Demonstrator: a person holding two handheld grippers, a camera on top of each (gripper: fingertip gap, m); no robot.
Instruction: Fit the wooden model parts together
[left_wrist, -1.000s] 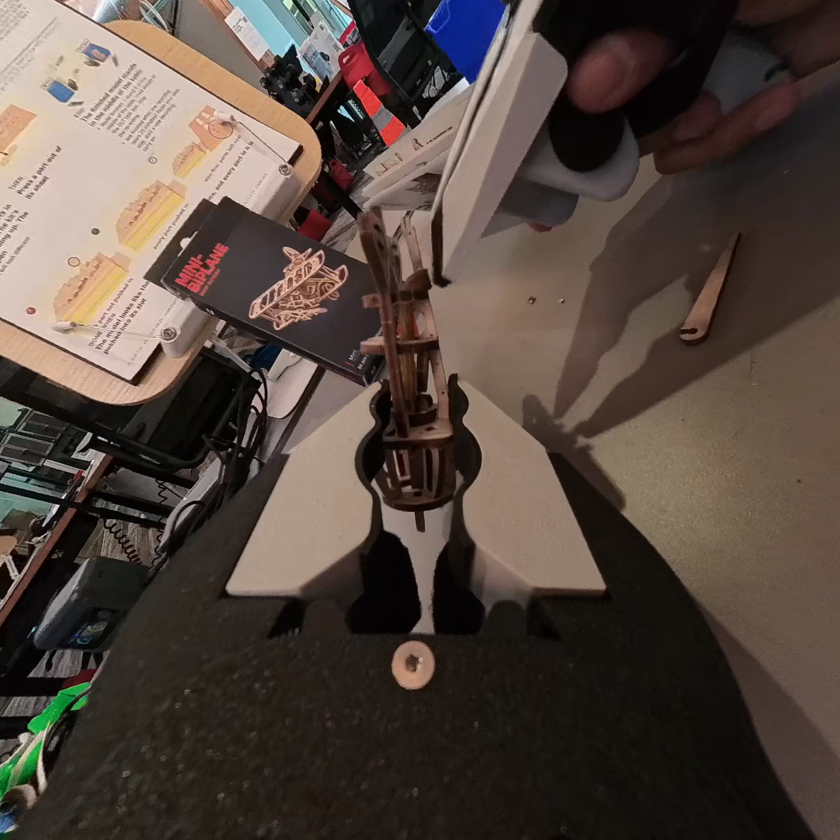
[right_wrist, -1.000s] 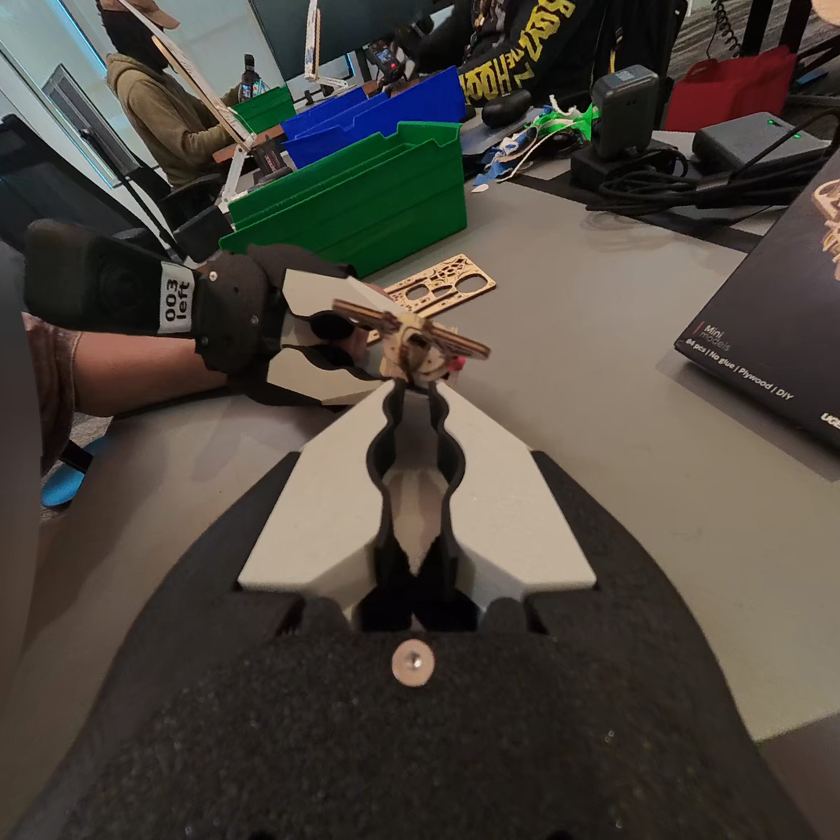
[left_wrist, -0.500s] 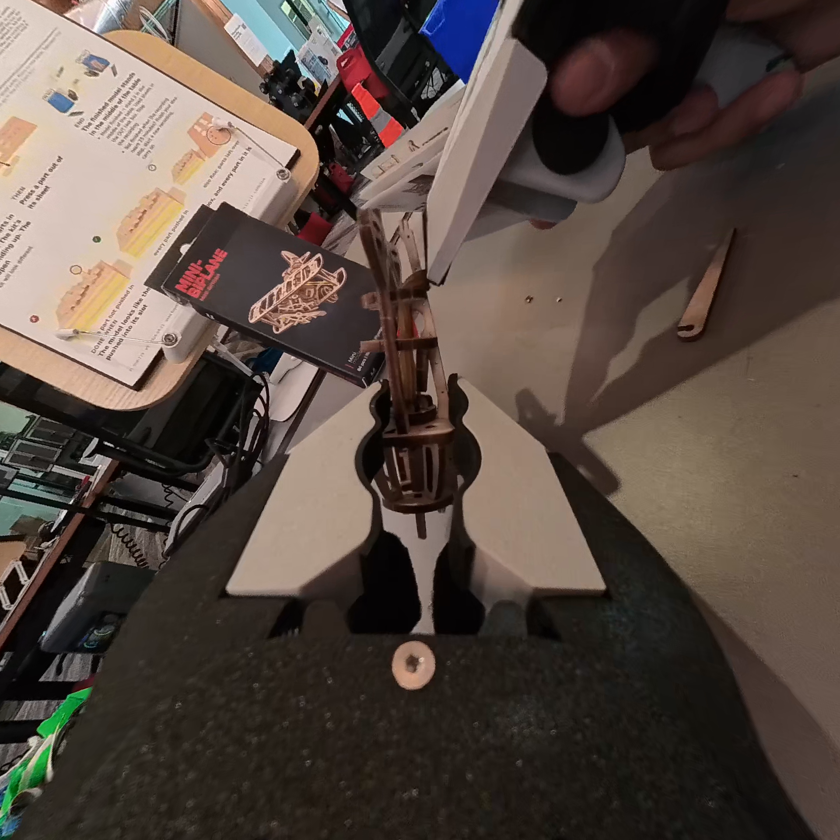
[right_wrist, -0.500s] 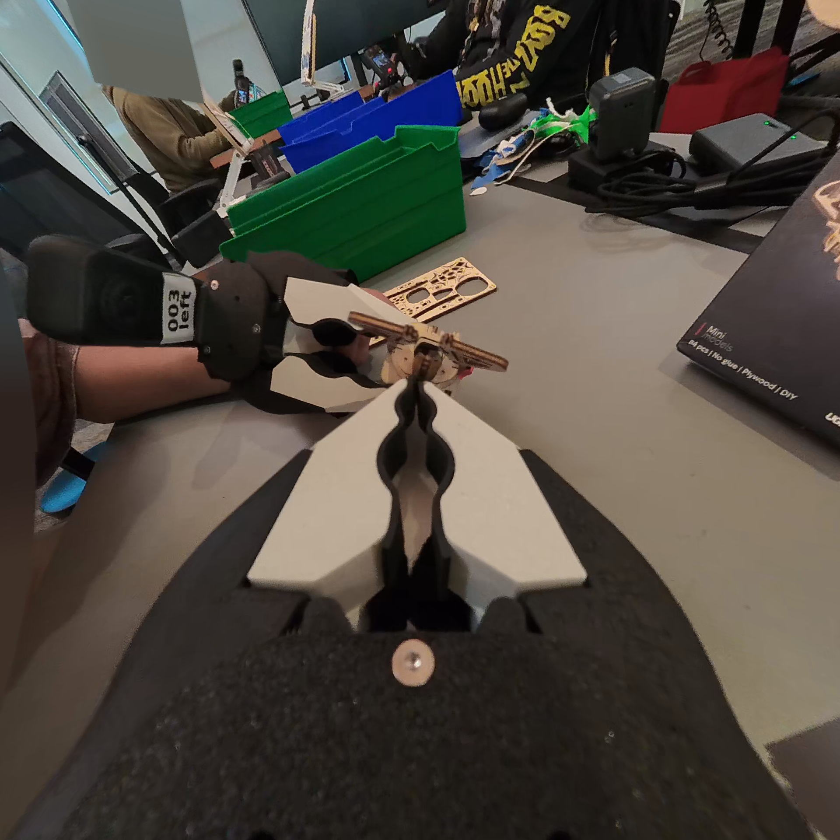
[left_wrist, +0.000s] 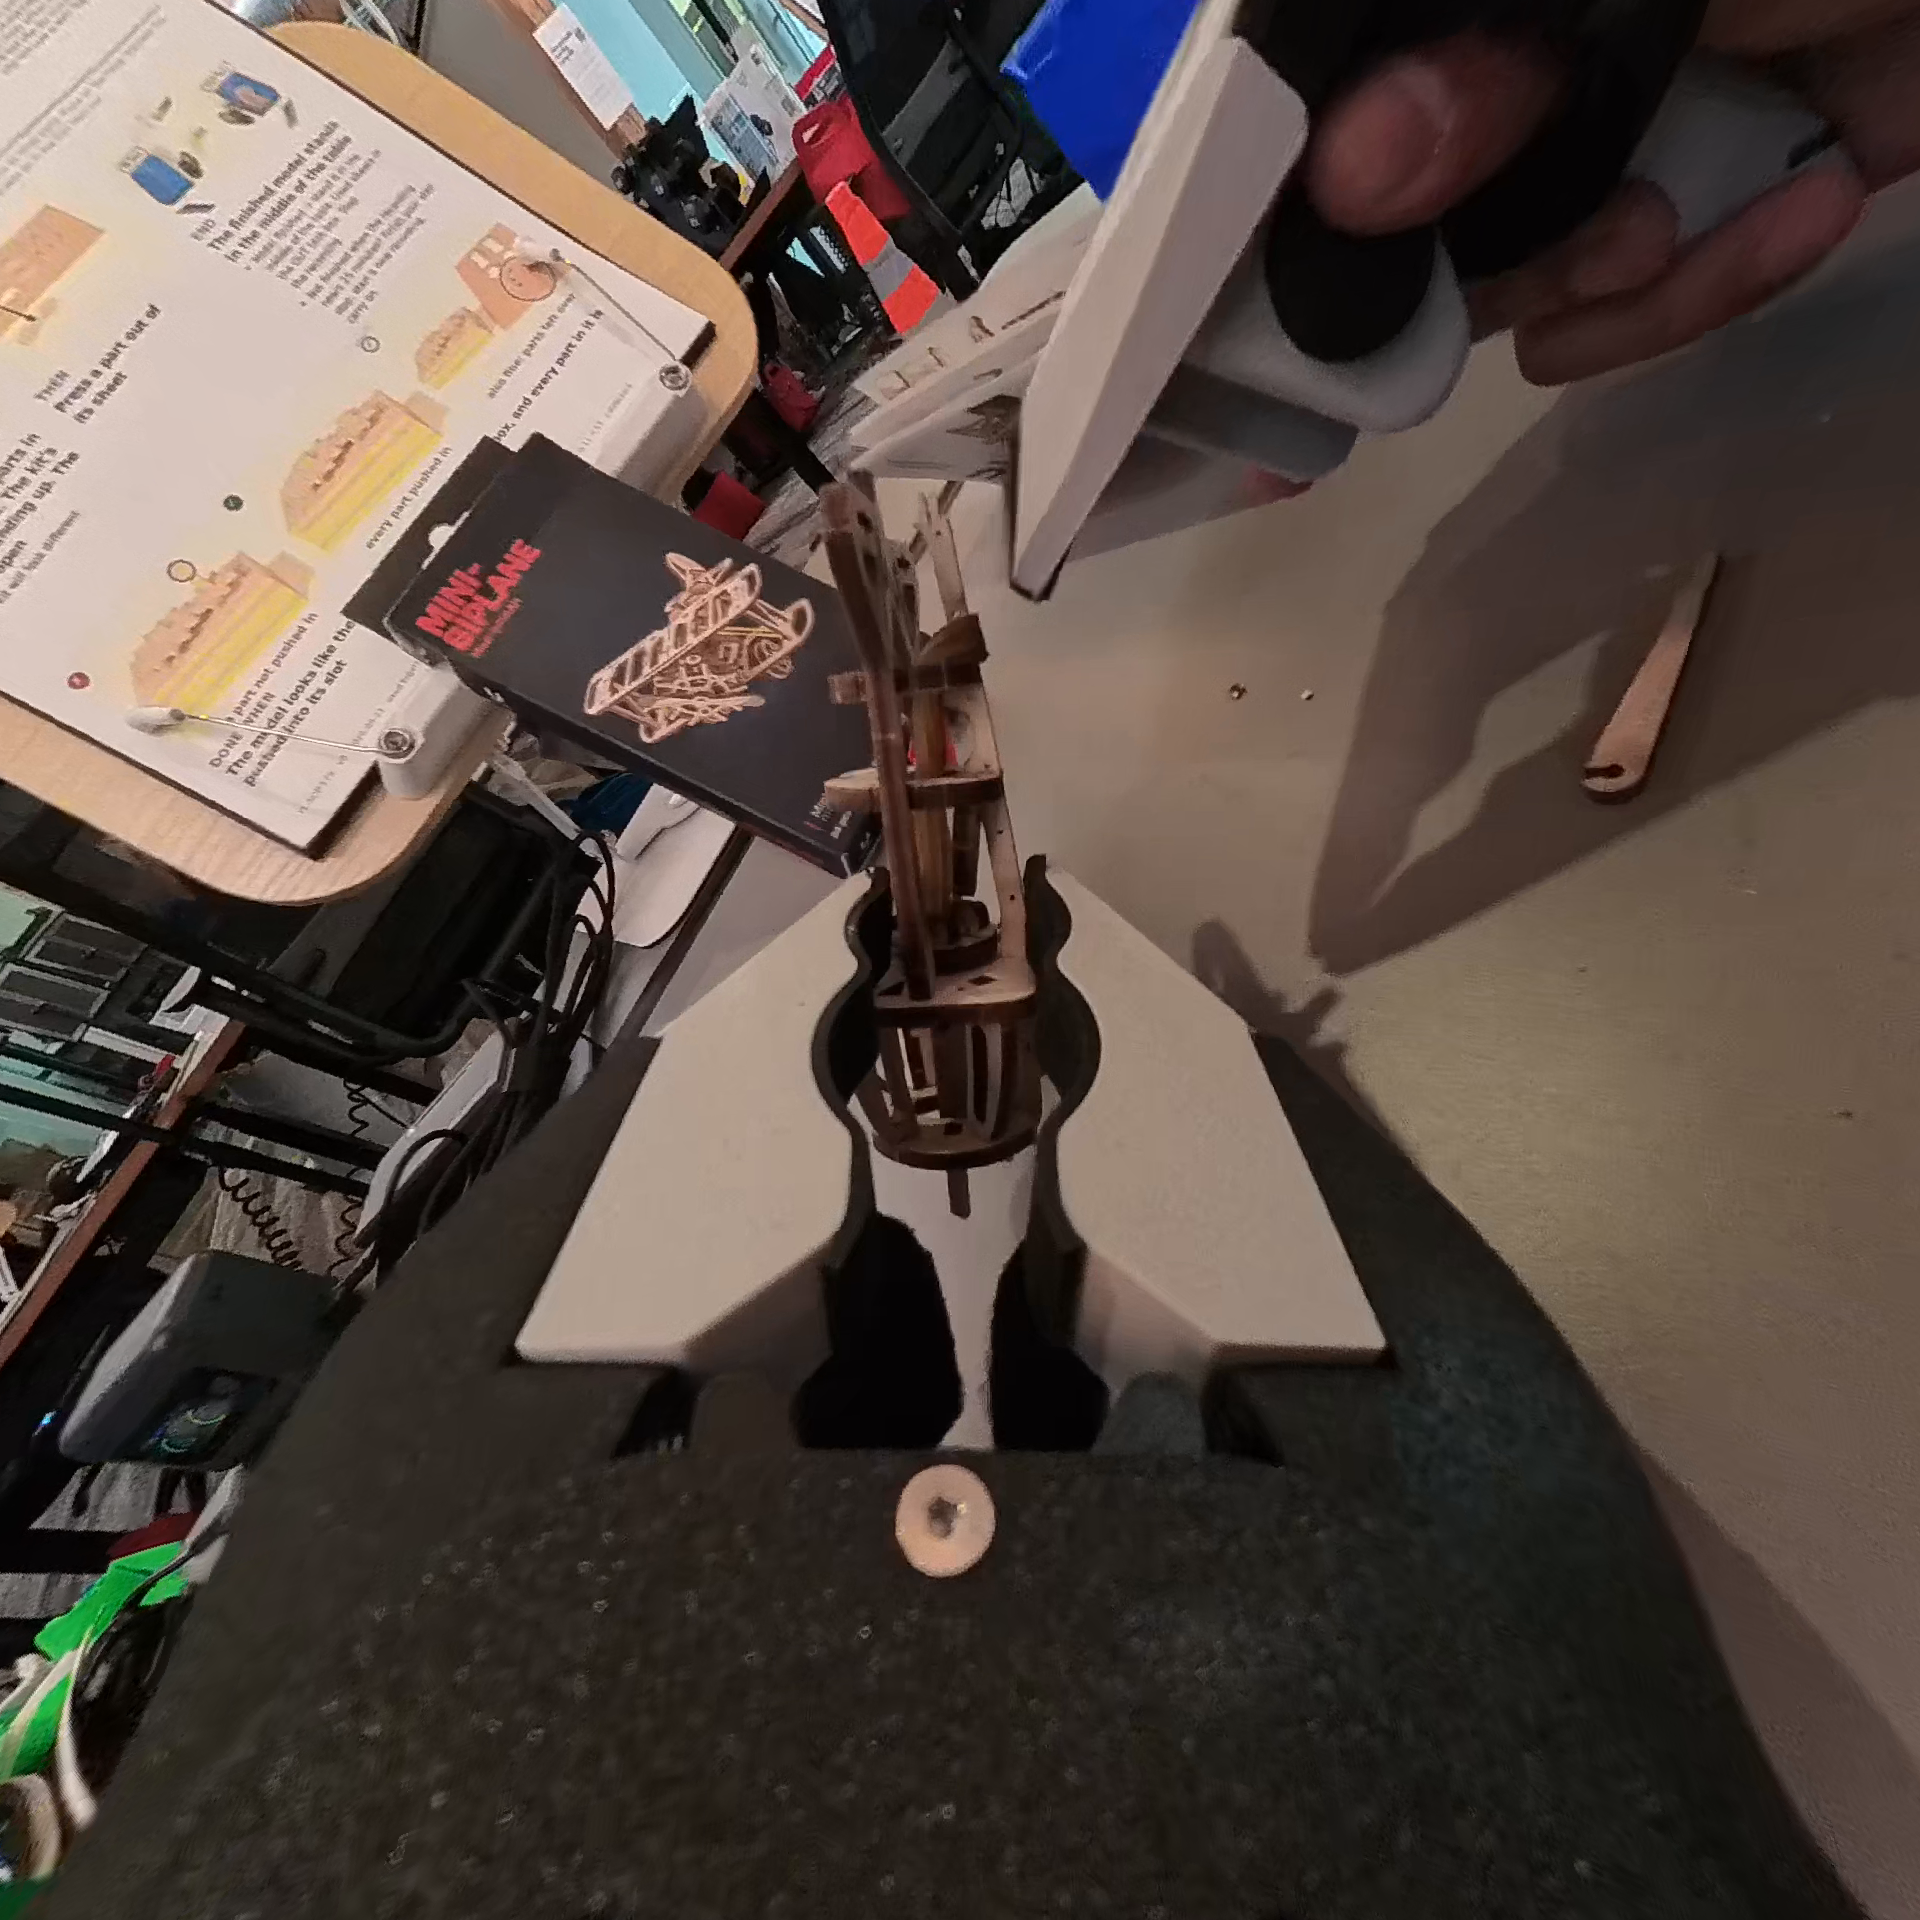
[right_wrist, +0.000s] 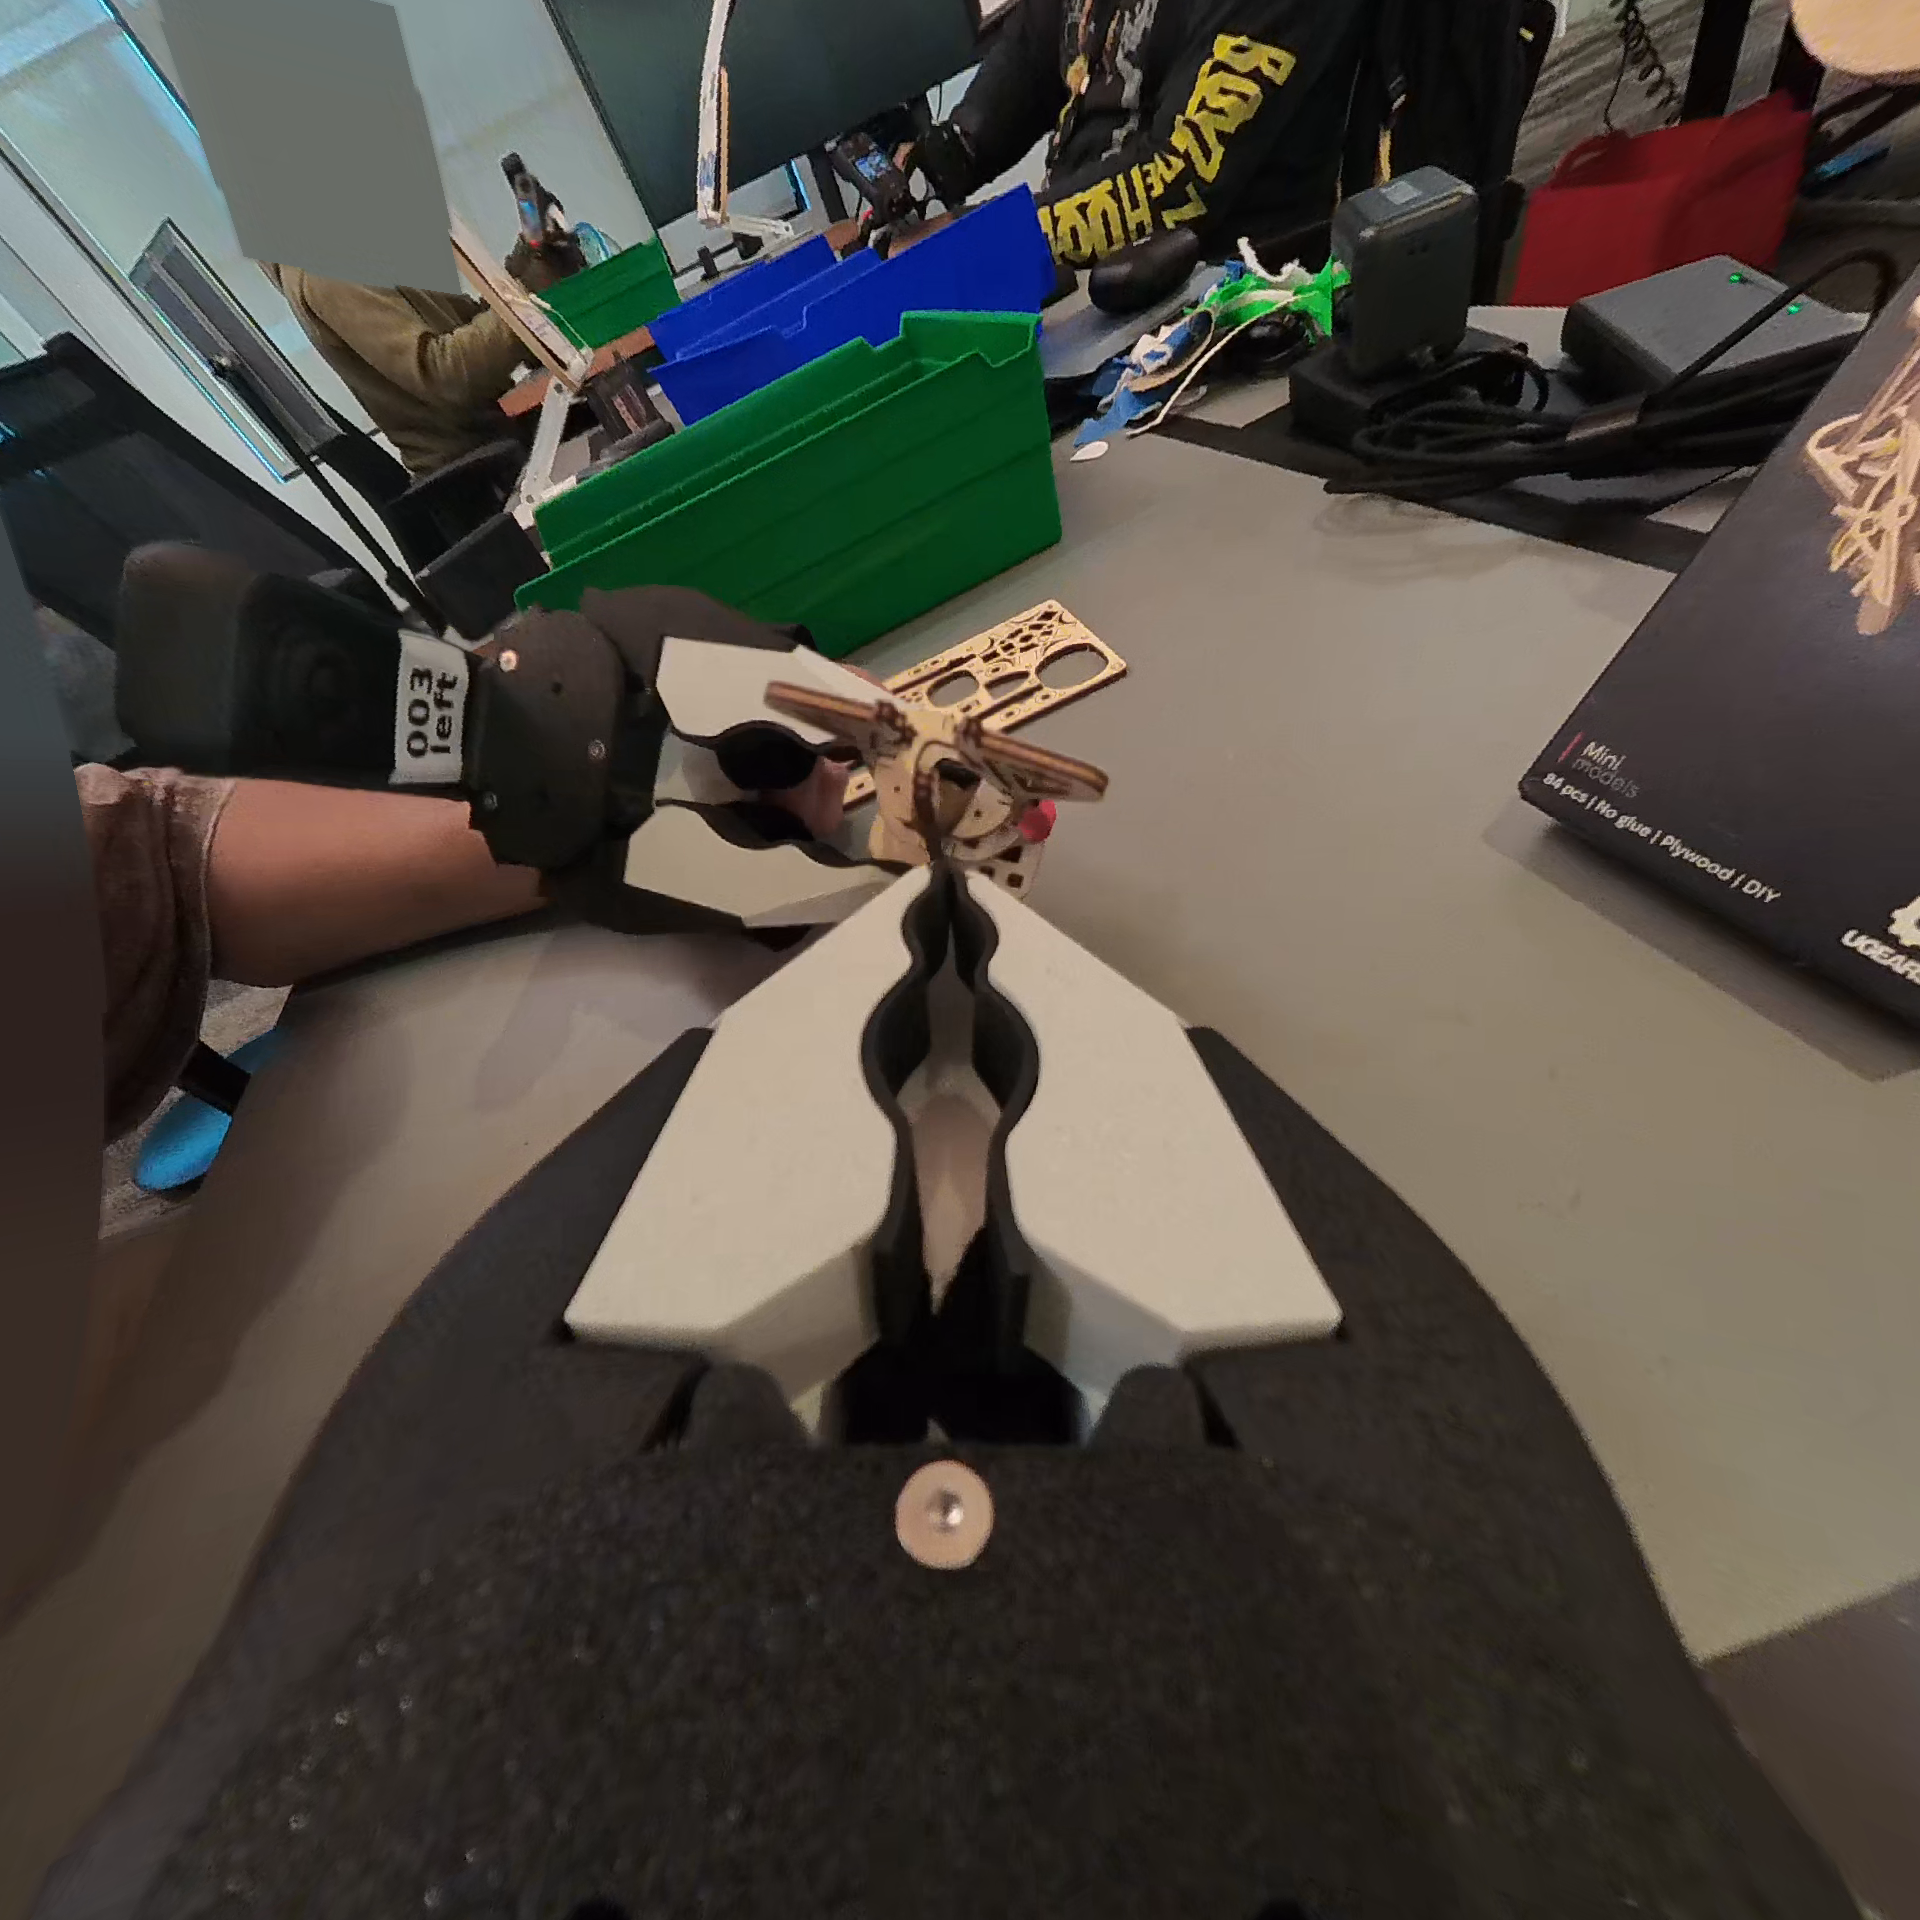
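1. Your right claw (right_wrist: 948, 883) has narrowed since a second ago; its tips now pinch a thin wooden piece under the wooden model (right_wrist: 940, 764).
2. Your left claw (left_wrist: 951, 914) still clamps the model (left_wrist: 940, 935), lifted above the counter (left_wrist: 1558, 1039).
3. Nearby: a black kit box (left_wrist: 644, 655), a plywood sheet (right_wrist: 1013, 665), a green bin (right_wrist: 821, 488), a loose wooden strip (left_wrist: 1647, 686).

Thin laser-cut plywood model (left_wrist: 940, 935), dark-edged; matt grey table (right_wrist: 1351, 831); glossy green plastic bin (right_wrist: 821, 499); coarse black foam-like left gripper (left_wrist: 954, 904) body
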